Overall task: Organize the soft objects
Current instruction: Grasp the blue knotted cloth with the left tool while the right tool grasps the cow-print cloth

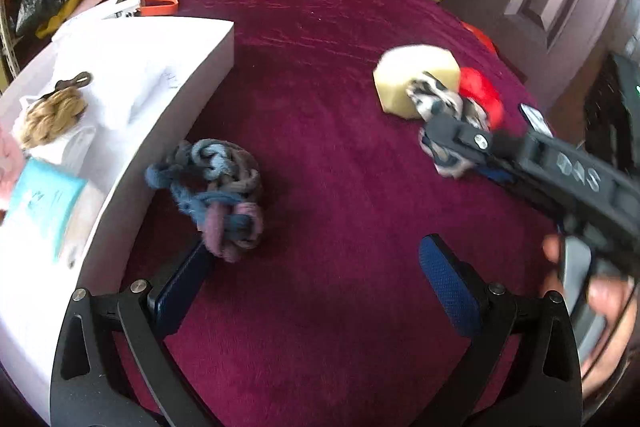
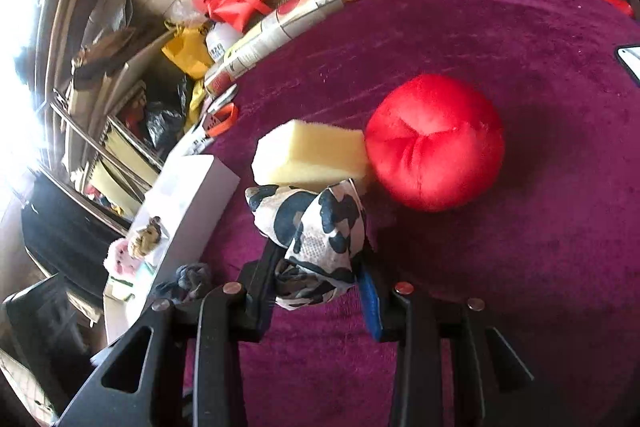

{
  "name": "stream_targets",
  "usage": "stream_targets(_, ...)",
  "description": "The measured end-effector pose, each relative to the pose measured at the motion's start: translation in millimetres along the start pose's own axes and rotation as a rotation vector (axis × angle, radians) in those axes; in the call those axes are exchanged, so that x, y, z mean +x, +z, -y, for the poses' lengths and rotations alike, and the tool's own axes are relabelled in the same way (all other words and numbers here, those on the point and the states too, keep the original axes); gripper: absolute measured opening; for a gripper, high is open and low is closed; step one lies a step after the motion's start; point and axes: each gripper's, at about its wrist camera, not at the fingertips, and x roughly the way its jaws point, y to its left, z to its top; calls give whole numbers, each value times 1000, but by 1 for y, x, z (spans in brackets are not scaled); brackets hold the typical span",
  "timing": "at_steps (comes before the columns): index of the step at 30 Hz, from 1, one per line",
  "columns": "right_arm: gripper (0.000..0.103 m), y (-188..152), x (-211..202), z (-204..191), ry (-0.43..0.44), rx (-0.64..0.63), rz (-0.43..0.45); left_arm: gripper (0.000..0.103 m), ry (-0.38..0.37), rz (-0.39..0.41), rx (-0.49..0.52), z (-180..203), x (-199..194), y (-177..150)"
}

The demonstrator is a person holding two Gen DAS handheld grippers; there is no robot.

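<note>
the right tool (image 2: 320, 291) is closed on a crumpled black-and-white patterned cloth (image 2: 316, 239), held just above the magenta tabletop (image 2: 520, 267). right beyond the cloth sit a yellow sponge (image 2: 308, 157) and a red plush ball (image 2: 434, 143), touching each other. the left tool (image 1: 316, 283) hangs wide open and empty over the tabletop, with a knotted blue-grey-pink rope toy (image 1: 220, 187) just past its left finger.

the task looks partly done. a white box (image 1: 132, 99) at the left side of the tabletop already holds a tan knotted rope (image 1: 48, 115), something pink and a light blue packet (image 1: 40, 211). the cloth, sponge, ball and multicoloured rope toy remain outside it.

the middle of the tabletop between the held cloth and the box is open, so there seems to be room to carry the cloth across. the box wall stands upright beside the rope toy. the ball lies nearer the tabletop's far right edge and could roll if nudged.
</note>
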Motion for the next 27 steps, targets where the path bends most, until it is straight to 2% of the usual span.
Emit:
stream_targets(3,37,1,-2,6,22,38,3,103,11,17,29,7,7,8)
stream_targets(6,37,1,-5,10,27,63,21,103,-82,21,95,19,4,4)
stream_targets(7,37,2,-6,10,26,67,29,103,-89,26,118,22,1,1)
stream_targets(10,37,2,-9,12,26,74,39,103,-19,93,155,22,-15,-3)
stream_targets(12,37,0,-8,12,31,78,34,103,53,159,151,14,-29,2)
stream_targets(16,37,-1,-9,10,40,75,34,103,77,214,140,1,-40,24)
stream_targets(18,37,-1,-9,10,41,75,35,103,104,229,172,4,-34,34)
stream_targets(20,37,-1,-9,10,39,76,33,103,149,218,213,9,-20,40)
stream_targets(24,37,1,-8,12,42,80,25,103,158,122,274,16,14,45)
stream_targets(27,37,1,-9,12,50,79,25,103,142,43,291,20,27,32)
